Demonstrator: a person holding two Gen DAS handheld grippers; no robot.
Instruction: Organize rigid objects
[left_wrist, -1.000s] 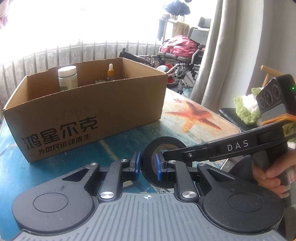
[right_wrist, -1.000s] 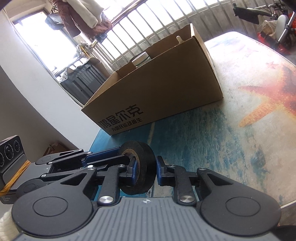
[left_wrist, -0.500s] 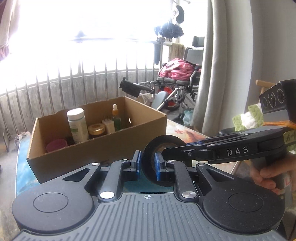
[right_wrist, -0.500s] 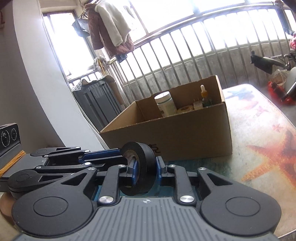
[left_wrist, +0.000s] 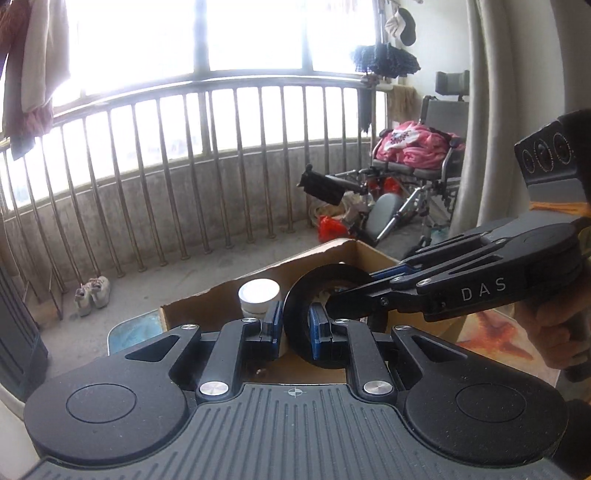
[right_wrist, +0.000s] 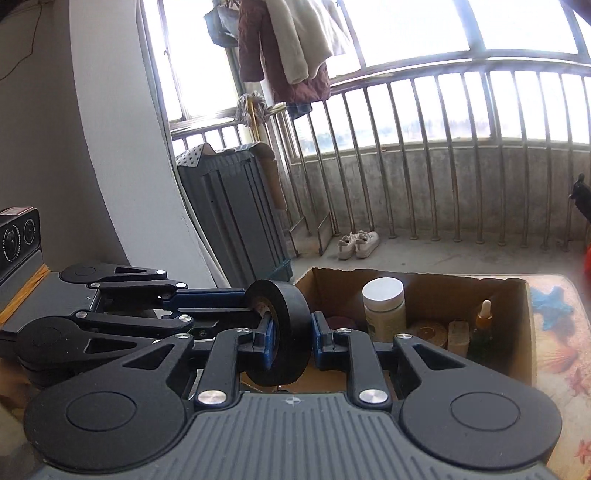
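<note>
The desk with its starfish print is seen at 3 o'clock of the cardboard box. Above the box's open top, a black tape roll is clamped by the narrow jaws of both the left gripper and the right gripper. A white-capped bottle and a dropper bottle are stood inside.

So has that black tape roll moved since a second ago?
Yes. The tape roll has risen from table height, beside the cardboard box, to above its open top.
</note>
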